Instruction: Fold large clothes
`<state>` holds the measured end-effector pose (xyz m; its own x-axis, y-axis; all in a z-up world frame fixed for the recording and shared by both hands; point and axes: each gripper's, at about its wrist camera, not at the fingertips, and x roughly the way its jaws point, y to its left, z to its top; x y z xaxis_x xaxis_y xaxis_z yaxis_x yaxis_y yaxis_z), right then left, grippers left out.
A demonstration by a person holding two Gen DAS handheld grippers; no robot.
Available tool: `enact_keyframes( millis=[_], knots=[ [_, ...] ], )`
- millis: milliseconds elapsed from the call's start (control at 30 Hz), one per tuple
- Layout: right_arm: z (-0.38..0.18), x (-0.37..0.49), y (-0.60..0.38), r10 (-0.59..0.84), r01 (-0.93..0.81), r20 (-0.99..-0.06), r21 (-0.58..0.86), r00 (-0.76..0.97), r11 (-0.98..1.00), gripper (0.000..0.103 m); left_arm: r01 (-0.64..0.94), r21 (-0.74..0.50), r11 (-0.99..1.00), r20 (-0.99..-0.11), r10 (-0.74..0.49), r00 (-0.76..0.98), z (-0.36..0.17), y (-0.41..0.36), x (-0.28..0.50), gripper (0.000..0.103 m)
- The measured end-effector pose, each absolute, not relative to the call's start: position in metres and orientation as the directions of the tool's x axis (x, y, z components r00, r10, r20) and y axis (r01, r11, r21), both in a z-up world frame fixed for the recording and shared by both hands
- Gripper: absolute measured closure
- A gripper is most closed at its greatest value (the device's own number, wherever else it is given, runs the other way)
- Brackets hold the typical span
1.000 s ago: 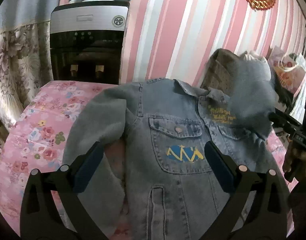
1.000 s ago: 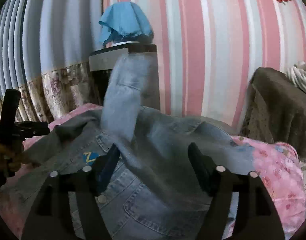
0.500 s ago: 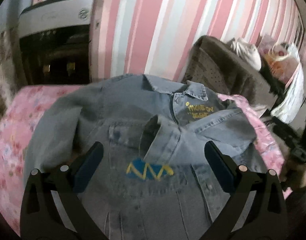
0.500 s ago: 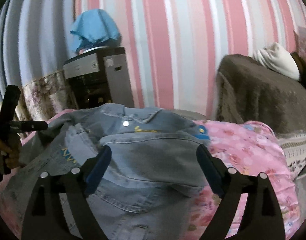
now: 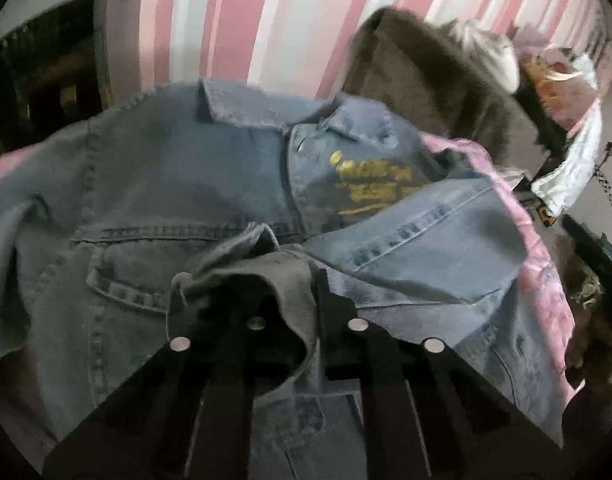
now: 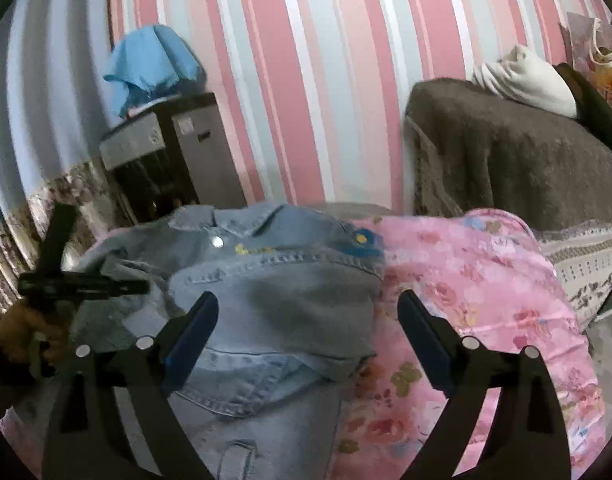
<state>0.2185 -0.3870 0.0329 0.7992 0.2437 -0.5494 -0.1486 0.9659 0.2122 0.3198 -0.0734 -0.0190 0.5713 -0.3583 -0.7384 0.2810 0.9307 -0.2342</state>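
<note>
denim jacket [image 5: 178,184] spread front-up on pink floral sheet [image 6: 478,280], left gripper [image 5: 294,280] clamped tight on sleeve cuff [image 5: 262,264] folded across chest, right gripper [image 6: 306,344] jaws just opening wide, empty, above jacket's edge

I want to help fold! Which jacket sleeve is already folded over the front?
The sleeve below the yellow writing lies across the jacket; the other sleeve spreads out sideways.
</note>
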Motion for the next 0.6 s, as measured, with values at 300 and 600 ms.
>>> enact_keyframes(
  millis=[300,600],
  knots=[
    [0.058,0.246,-0.379,0.236,-0.129,-0.541,0.228,0.807,0.965,0.011,0.288,0.073,0.955,-0.223,-0.266,0.938,0.089,-0.031,0.252,0.096],
    [0.021,0.266,-0.345,0.270,-0.157,-0.643,0.228,0.717,0.961,0.009,0.246,-0.113,0.963,-0.714,-0.251,0.654,-0.023,-0.005,0.290,0.036]
  ],
)
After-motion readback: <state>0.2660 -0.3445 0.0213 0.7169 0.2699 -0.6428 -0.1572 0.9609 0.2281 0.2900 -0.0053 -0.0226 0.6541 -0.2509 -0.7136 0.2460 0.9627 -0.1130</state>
